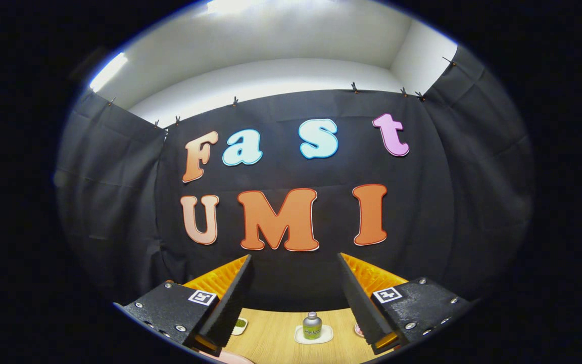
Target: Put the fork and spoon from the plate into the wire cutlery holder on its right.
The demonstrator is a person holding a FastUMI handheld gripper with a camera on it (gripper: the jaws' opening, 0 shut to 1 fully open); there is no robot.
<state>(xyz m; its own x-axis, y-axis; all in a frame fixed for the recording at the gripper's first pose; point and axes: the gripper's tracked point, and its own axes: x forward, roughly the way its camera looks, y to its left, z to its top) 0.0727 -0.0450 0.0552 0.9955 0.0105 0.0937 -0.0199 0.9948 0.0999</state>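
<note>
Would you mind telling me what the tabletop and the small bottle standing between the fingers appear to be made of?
The tabletop looks like light wood or a wood-look laminate: pale tan with fine grain lines and a matte finish. The small bottle seems to have a silvery metal or plastic cap and a green label; too small to say which. It stands on a white tray, beyond the open gripper.

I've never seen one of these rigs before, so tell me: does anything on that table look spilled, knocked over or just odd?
Nothing stands out. The small bottle stands upright on its white tray on the wooden table, with no spill around it. The claw hangs open above the table, holding nothing.
</note>
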